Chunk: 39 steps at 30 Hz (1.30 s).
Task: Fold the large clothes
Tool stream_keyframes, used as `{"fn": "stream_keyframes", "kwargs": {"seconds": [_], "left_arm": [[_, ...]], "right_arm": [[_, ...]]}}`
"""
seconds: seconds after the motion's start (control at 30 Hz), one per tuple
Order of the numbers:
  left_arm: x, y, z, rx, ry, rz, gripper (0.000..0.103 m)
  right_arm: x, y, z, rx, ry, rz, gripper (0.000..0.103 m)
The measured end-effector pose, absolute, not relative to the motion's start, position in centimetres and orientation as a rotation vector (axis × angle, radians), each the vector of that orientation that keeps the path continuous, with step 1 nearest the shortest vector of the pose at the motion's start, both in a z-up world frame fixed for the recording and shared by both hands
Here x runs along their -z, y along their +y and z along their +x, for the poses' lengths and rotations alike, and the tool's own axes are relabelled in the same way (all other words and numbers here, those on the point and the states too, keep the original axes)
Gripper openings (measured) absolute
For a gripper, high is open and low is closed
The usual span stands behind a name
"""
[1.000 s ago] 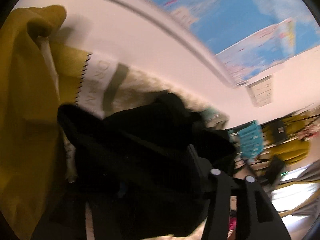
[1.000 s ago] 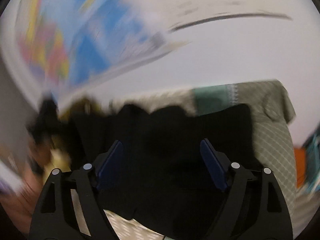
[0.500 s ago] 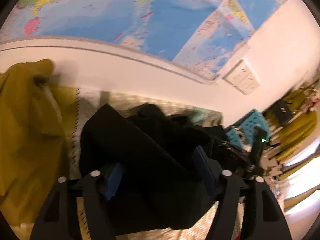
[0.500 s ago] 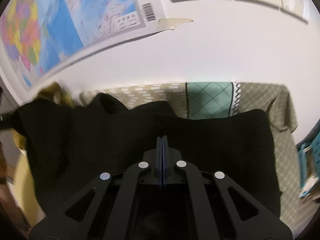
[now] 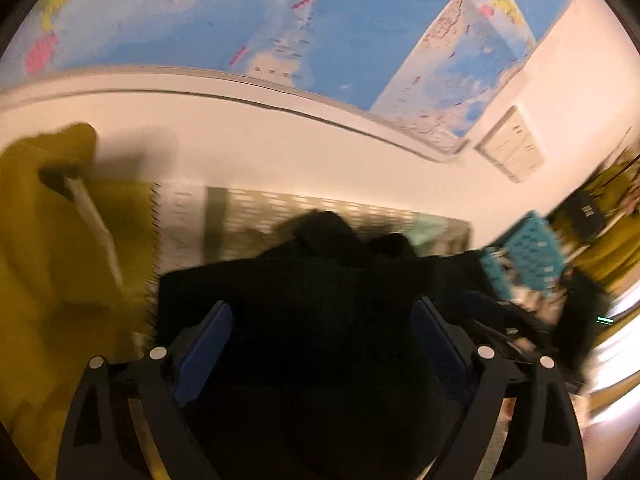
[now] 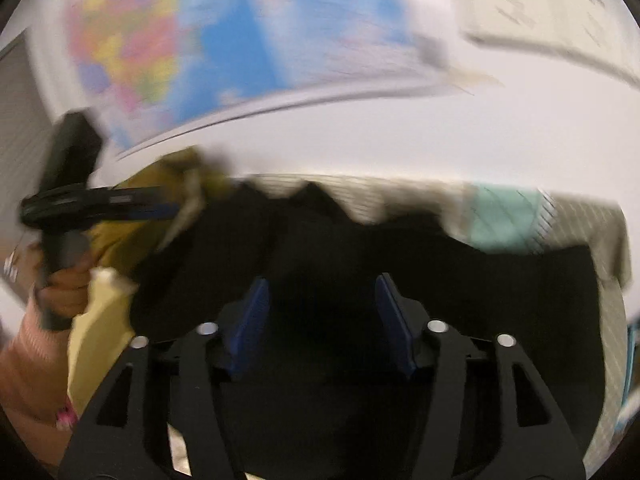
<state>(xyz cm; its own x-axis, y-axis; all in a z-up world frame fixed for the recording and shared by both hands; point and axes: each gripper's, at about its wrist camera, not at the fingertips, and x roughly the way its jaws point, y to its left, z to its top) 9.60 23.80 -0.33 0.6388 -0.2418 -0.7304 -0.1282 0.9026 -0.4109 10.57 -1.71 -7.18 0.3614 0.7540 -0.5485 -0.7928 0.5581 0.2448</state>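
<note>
A large black garment (image 5: 320, 300) lies bunched on a patterned cloth-covered table (image 5: 280, 204). My left gripper (image 5: 320, 332) is open just above it, blue pads wide apart. In the right wrist view the same black garment (image 6: 320, 248) fills the lower middle. My right gripper (image 6: 322, 312) is open over it. The left gripper (image 6: 132, 206) shows at the far left of the right wrist view, held in a hand. Both views are motion-blurred.
A mustard-yellow garment (image 5: 44, 240) lies at the left, also seen in the right wrist view (image 6: 160, 200). Maps (image 5: 240, 12) hang on the white wall behind the table. A teal crate (image 5: 528, 256) stands at the right. The table's right edge (image 6: 616, 280) drops off.
My right gripper was shut on the black garment half a second ago and is now open. My left gripper has opened wide and lowered toward the garment, which has settled flatter.
</note>
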Motion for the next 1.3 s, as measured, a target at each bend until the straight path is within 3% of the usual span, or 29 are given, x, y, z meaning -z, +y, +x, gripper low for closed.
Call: {"fn": "stream_keyframes", "kwargs": {"seconds": [0.1,0.13,0.17,0.2,0.23,0.3,0.4,0.47,0.6,0.83,1.07,1.17,1.2,1.27,1.3], "left_arm": [[1.0,23.0,9.2,0.082,0.898,-0.431,0.088],[1.1,22.6,8.9,0.079,0.897,-0.410,0.088],[1.2,21.9,8.5,0.090,0.893,-0.377,0.088],[1.4,21.6,8.1,0.097,0.898,-0.357,0.088],[1.8,21.1,7.7,0.086,0.908,-0.336,0.088],[2.5,20.6,6.7,0.076,0.918,-0.303,0.088],[2.8,20.5,4.0,0.051,0.899,-0.256,0.088],[2.9,20.9,1.2,0.029,0.869,-0.231,0.088],[3.9,22.4,-3.4,0.033,0.848,-0.284,0.092],[7.3,21.7,-3.8,0.008,0.880,-0.297,0.094],[9.4,20.2,-0.4,0.038,0.898,-0.316,0.095],[9.1,19.8,-0.4,0.054,0.870,-0.333,0.090],[9.1,19.8,-0.2,0.058,0.872,-0.343,0.080],[8.8,19.6,-0.1,0.040,0.882,-0.370,0.058],[8.4,19.5,-0.1,0.040,0.884,-0.377,0.038]], "right_arm": [[7.0,1.8,9.0,-1.053,0.648,-0.160,0.066],[7.4,3.1,9.1,-1.048,0.657,-0.189,0.051],[7.9,4.1,9.5,-1.057,0.678,-0.198,0.024],[8.6,5.3,10.3,-1.055,0.720,-0.200,0.016],[9.2,6.2,11.2,-1.012,0.743,-0.210,0.016],[10.4,6.9,12.9,-0.969,0.795,-0.177,0.017],[10.6,5.2,14.0,-0.989,0.870,-0.035,0.033],[9.1,1.9,12.4,-0.995,0.784,-0.006,0.067],[7.7,-8.8,9.4,-0.907,0.669,0.089,0.084],[14.2,-24.3,9.9,-0.642,0.810,0.382,0.091],[17.5,-21.8,11.1,-0.740,0.878,0.420,0.091],[17.5,-19.3,12.1,-0.791,0.869,0.405,0.082],[17.4,-18.6,12.4,-0.804,0.858,0.407,0.075],[17.5,-18.2,12.9,-0.838,0.877,0.444,0.037],[17.2,-18.1,12.9,-0.863,0.874,0.470,0.028]]}}
